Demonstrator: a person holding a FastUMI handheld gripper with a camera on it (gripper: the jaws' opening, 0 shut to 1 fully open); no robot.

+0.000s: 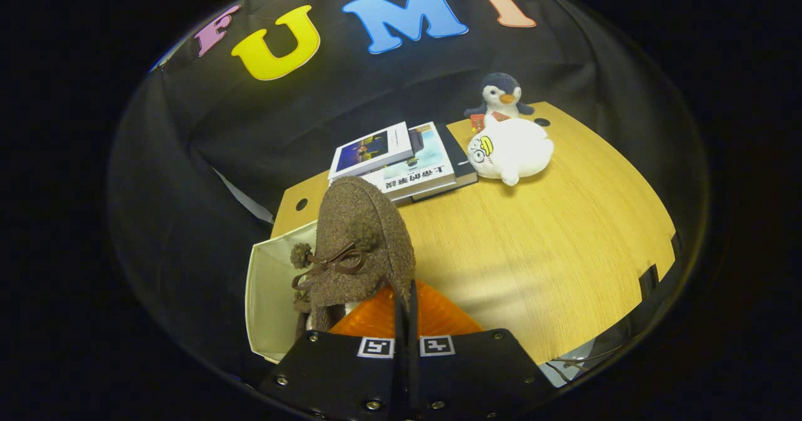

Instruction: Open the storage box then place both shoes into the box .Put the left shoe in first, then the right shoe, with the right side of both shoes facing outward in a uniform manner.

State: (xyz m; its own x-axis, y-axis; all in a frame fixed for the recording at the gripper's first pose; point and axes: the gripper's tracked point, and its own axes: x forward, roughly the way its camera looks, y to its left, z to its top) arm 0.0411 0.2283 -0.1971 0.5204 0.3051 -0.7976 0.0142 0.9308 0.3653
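With the brown fuzzy shoe (360, 245) pinched by its rim in the closed hand-held gripper (406, 302) above the open storage box (266, 283) at the table's (532, 252) left edge, slippage or mis-orientation is risked.

We see a wooden table (551, 245): a stack of books (401, 161) at its far edge, a white plush (510, 150) beside them, a penguin (501, 95) near the far corner, a box (266, 283) at the left edge.

The gripper (406, 308) has its fingers closed together.
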